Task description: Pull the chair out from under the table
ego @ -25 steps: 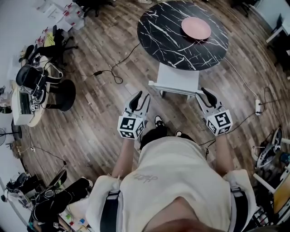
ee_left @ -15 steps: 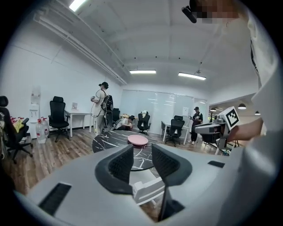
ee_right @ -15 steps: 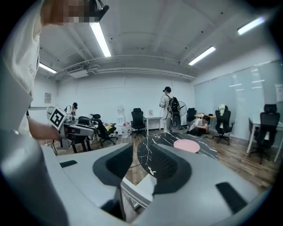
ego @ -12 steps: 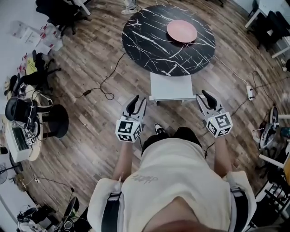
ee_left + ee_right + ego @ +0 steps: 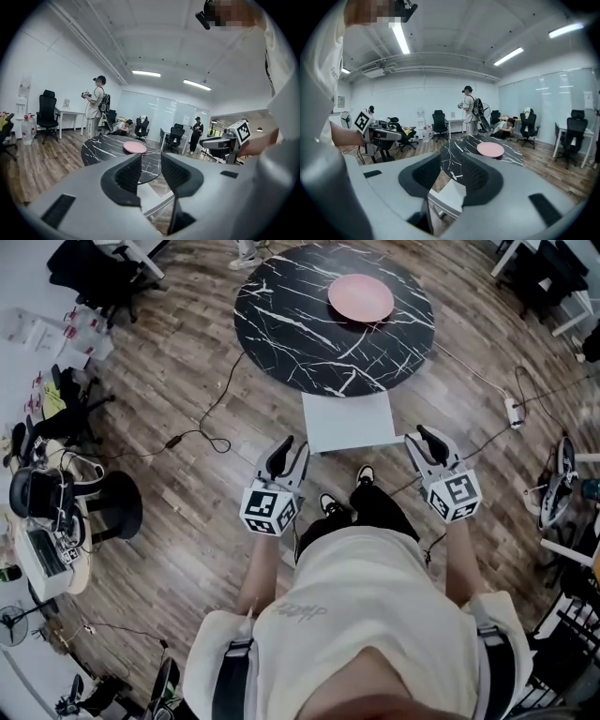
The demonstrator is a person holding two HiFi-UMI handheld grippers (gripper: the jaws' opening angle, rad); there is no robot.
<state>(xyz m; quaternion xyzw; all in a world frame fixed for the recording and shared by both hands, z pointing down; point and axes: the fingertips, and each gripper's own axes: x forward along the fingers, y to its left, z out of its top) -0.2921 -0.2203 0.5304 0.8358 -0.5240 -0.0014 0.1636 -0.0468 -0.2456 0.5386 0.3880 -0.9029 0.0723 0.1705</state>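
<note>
In the head view a white chair (image 5: 349,421) stands with its far end tucked under a round black marble table (image 5: 281,315) that carries a pink plate (image 5: 360,298). My left gripper (image 5: 286,451) hovers just left of the chair's near edge, open and holding nothing. To the right of that edge my right gripper (image 5: 427,439) is also open and bare. In the left gripper view its jaws (image 5: 150,173) frame the table (image 5: 101,147) and the chair (image 5: 157,206). In the right gripper view the jaws (image 5: 449,176) frame the chair (image 5: 451,194) and plate (image 5: 490,150).
Cables trail over the wood floor, with a power strip (image 5: 514,411) at the right. A black round stool (image 5: 117,505) and a cluttered desk (image 5: 42,549) stand at the left. Office chairs and standing people (image 5: 96,105) are beyond the table.
The person has stepped toward the table, one foot now forward by the chair. Both grippers have come closer to the chair's near edge, the left more. The jaws stay open.
</note>
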